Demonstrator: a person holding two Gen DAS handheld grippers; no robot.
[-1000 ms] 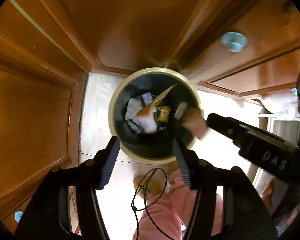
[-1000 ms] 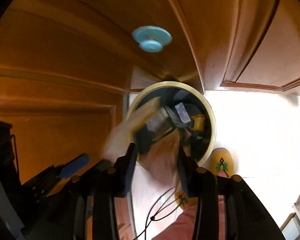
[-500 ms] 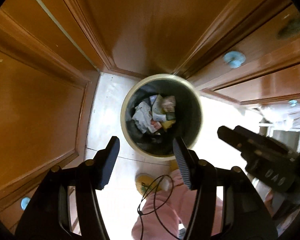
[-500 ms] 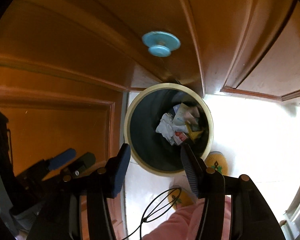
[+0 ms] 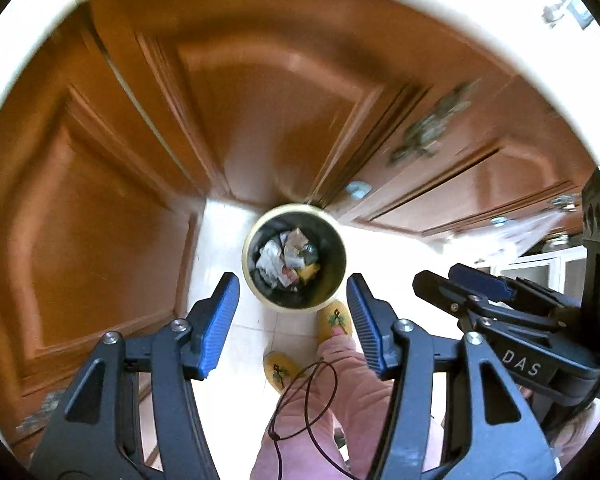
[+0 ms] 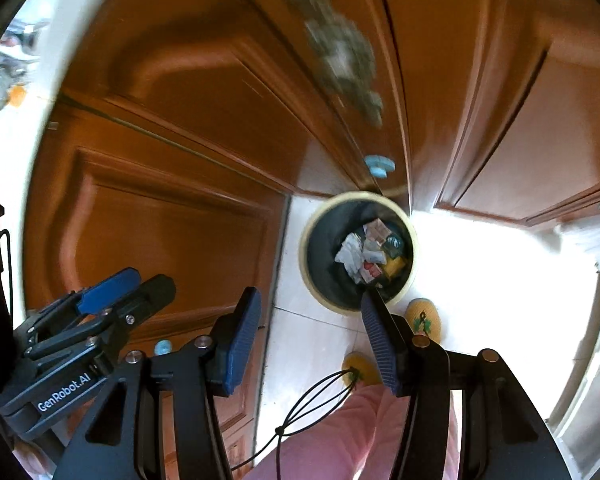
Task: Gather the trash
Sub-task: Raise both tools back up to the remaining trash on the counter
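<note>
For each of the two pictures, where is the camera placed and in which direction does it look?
Left wrist view: sits on the left claw, looks steeply down at the trash bin on the floor; the right claw, pink trouser legs and yellow slippers show.
Right wrist view: sits on the right claw, also looks down at the bin; the left claw shows at left.
Both share the bin, its paper trash, wooden cabinet doors, slippers.

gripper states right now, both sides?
Left gripper: open, nothing between the jaws; trash bin far below.
Right gripper: open, empty; its jaws have just been opening.
</note>
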